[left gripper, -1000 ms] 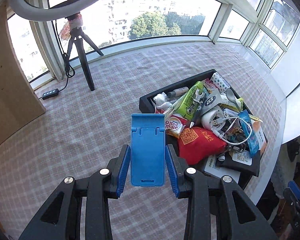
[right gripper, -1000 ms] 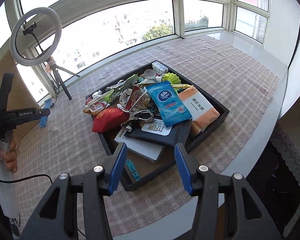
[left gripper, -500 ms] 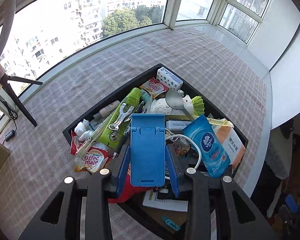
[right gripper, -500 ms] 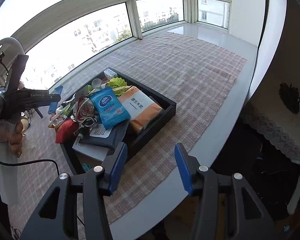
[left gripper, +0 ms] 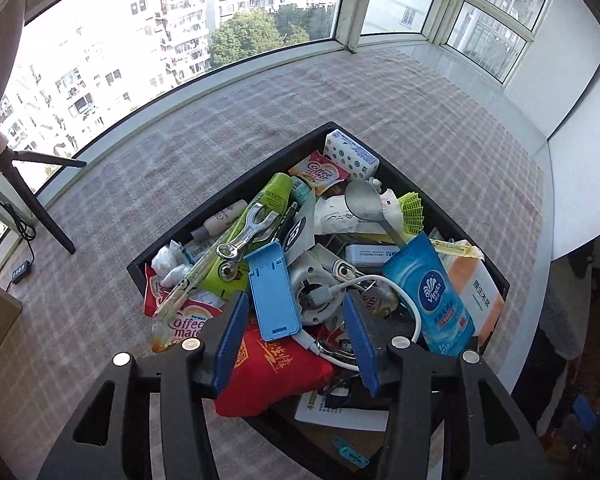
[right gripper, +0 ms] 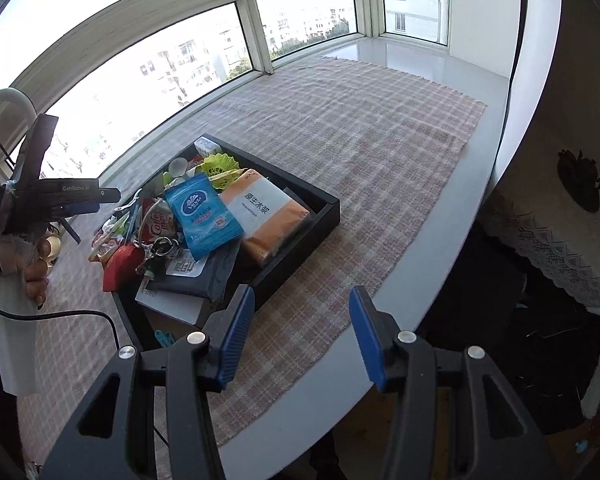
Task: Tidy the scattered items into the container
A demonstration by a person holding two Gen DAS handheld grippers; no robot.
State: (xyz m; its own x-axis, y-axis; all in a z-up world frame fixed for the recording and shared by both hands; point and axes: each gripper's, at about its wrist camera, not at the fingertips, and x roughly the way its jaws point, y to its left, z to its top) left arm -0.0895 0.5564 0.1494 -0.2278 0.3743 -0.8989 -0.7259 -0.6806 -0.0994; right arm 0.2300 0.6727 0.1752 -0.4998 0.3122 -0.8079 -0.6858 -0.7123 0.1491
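Note:
The black tray [left gripper: 216,204] is piled with packets, tools and tissue packs. A blue phone stand [left gripper: 274,292] lies tilted on top of the pile, over a white round gadget [left gripper: 320,280] and a red pouch [left gripper: 272,364]. My left gripper [left gripper: 296,312] hovers over it with jaws opening. The stand sits between the pads, but neither pad touches it. My right gripper [right gripper: 302,300] is open and empty above the checked cloth, to the right of the tray [right gripper: 300,236] and near the table's front edge. A hand [right gripper: 36,268] holding the left gripper shows at the left of the right wrist view.
A ring-light tripod [left gripper: 40,208] and a power strip [left gripper: 20,270] stand at the far left by the window. The checked cloth [right gripper: 360,128] covers the white curved table [right gripper: 440,248]. Lace-covered furniture [right gripper: 548,240] stands beyond the table edge on the right.
The left gripper carried the blue stand from the bare cloth over the tray, then widened its jaws, and the stand dropped tilted onto the pile. The right gripper swung right, away from the tray.

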